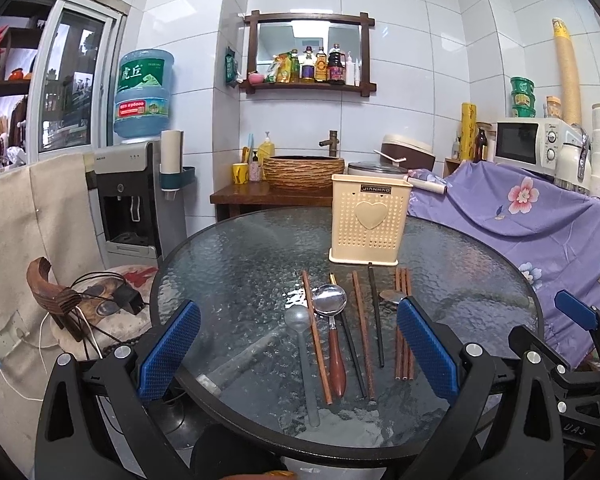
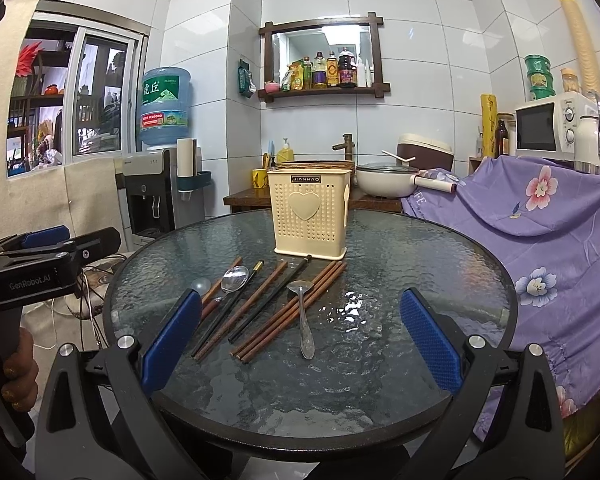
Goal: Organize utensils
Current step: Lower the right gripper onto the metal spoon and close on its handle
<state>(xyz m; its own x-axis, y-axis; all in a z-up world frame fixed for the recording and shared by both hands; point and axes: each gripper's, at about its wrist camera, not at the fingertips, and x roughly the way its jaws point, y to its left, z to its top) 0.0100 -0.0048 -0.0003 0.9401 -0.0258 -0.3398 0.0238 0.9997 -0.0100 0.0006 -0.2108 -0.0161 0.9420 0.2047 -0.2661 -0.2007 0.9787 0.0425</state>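
A cream utensil holder (image 1: 370, 218) (image 2: 311, 214) with a heart stands upright at the far side of the round glass table (image 1: 228, 256) (image 2: 440, 264). In front of it lie several brown chopsticks (image 1: 363, 336) (image 2: 292, 312), black chopsticks (image 1: 376, 316) (image 2: 268, 300), a wood-handled steel spoon (image 1: 332, 308) (image 2: 230, 282), a clear plastic spoon (image 1: 302, 344) (image 2: 201, 285) and an all-metal spoon (image 2: 304, 316) (image 1: 392, 297). My left gripper (image 1: 298, 352) is open and empty, above the near edge over the utensils. My right gripper (image 2: 300, 340) is open and empty, near the metal spoon.
A purple floral cloth (image 1: 540, 216) (image 2: 540, 240) covers furniture at the right of the table. A water dispenser (image 1: 132, 200) (image 2: 152, 196) and a chair with cables (image 1: 96, 304) stand at the left. A wooden counter with a basin (image 1: 304, 172) is behind the table.
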